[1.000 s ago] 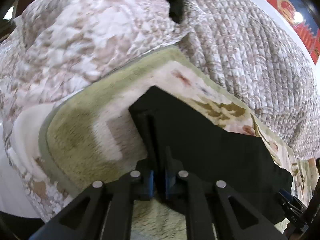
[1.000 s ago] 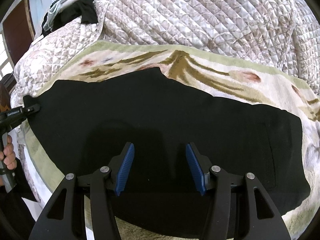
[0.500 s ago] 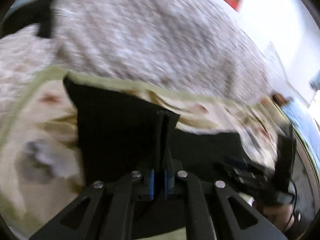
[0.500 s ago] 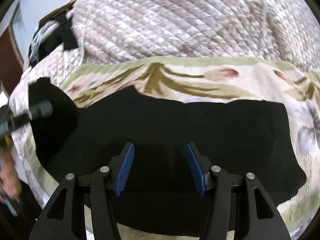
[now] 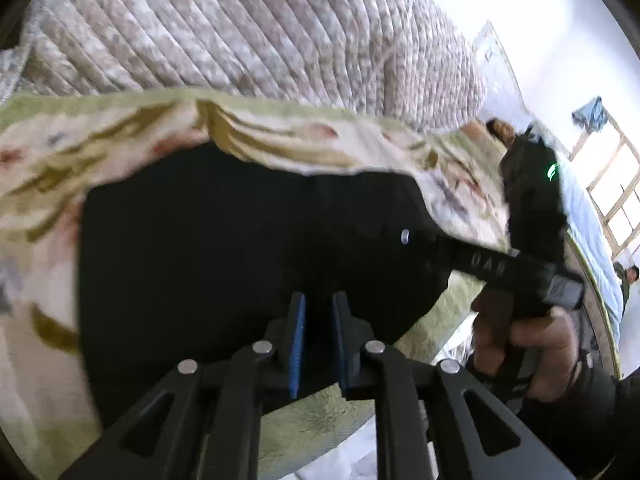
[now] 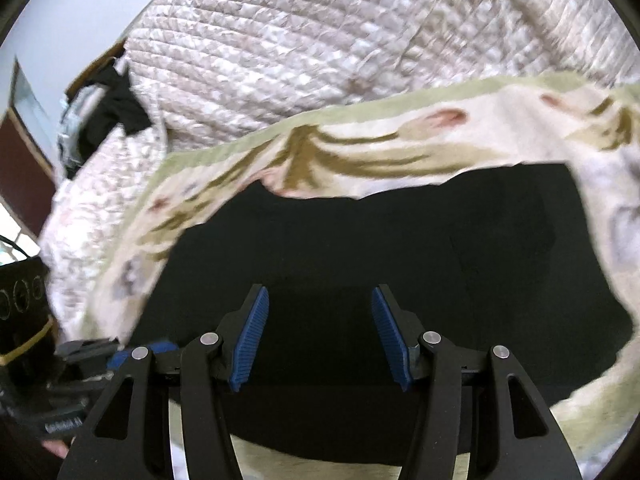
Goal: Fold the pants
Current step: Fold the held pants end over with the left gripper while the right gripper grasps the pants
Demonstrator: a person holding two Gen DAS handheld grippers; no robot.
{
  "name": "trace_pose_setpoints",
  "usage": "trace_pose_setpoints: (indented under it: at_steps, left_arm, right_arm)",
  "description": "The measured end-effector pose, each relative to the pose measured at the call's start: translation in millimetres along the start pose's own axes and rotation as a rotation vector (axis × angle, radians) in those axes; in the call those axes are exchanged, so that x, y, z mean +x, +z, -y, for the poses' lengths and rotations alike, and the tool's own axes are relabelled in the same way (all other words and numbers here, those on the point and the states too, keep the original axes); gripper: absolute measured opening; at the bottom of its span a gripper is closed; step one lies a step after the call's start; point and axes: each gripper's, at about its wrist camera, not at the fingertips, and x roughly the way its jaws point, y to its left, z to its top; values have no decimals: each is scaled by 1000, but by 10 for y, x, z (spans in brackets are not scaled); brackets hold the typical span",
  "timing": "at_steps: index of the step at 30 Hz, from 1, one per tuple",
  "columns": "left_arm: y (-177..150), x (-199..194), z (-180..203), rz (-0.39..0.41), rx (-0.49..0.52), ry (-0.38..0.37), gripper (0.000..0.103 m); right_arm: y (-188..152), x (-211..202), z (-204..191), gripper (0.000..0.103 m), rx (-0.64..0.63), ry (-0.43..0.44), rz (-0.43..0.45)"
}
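The black pants (image 5: 240, 240) lie folded flat on a floral blanket (image 5: 280, 140) on the bed; they also fill the middle of the right wrist view (image 6: 400, 248). My left gripper (image 5: 319, 312) hovers over the pants' near edge, its blue pads a narrow gap apart with nothing between them. My right gripper (image 6: 318, 312) is wide open and empty just above the pants. The right gripper's body (image 5: 500, 268) shows in the left wrist view over the pants' right end, and the left gripper (image 6: 100, 354) shows at the pants' left end.
A quilted bedspread (image 6: 300, 48) lies bunched behind the blanket. Dark clothes (image 6: 112, 112) lie at the far left. A person (image 5: 500, 130) lies farther along the bed, near a window (image 5: 616, 196). The bed's near edge runs just below the pants.
My left gripper carried the left end of the pants over to the right, laid it down and let go; its pads now stand slightly apart. The right gripper stayed open above the pants.
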Motion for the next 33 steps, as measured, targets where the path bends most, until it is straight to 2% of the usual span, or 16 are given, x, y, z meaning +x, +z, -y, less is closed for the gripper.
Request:
trace_pose_setpoints:
  at_steps: [1, 3, 5, 9, 12, 15, 18, 20, 21, 22, 23, 27, 28, 29, 30, 33]
  left_arm:
    - [32, -77, -61, 19, -13, 28, 21]
    - [159, -182, -247, 63, -41, 119, 32]
    - [252, -235, -421, 81, -65, 227, 33]
    - [322, -248, -724, 96, -131, 316, 33]
    - [285, -232, -842, 97, -165, 331, 33]
    - [228, -113, -872, 58, -177, 325, 33]
    - [186, -50, -904, 43, -188, 311, 33]
    - [174, -35, -899, 43, -185, 312, 33]
    - [170, -35, -901, 45, -186, 313, 33]
    - [174, -26, -902, 46, -189, 314, 33]
    - [174, -32, -912, 48, -195, 314, 33]
    - [195, -25, -947, 54, -206, 320, 33]
    - [193, -25, -947, 56, -207, 321, 33]
    - [193, -22, -945, 56, -208, 322, 33]
    - [193, -24, -949, 56, -207, 319, 33]
    - [189, -32, -944, 59, -202, 318, 33]
  right_arm:
    - [-2, 38, -18, 54, 8, 39, -15]
    - [-5, 118, -64, 54, 7, 74, -43]
    - [11, 242, -117, 54, 8, 110, -85]
    - [91, 509, -203, 54, -32, 102, -149]
    - [160, 678, -210, 53, -35, 91, -168]
    - [224, 793, -219, 51, -28, 87, -173]
    - [237, 821, -258, 47, -29, 119, -176]
    - [241, 854, -282, 36, -45, 117, -178]
    - [248, 875, -268, 23, -42, 114, -178]
    - [258, 898, -238, 16, -29, 111, -180]
    - [267, 929, -207, 12, -11, 123, -186]
    - [316, 951, -144, 11, 31, 146, -175]
    - [311, 943, -147, 9, 36, 151, -173]
    - [305, 928, -148, 3, 44, 168, -173]
    - [305, 903, -156, 3, 49, 179, -166]
    - [328, 680, -182, 3, 46, 182, -96]
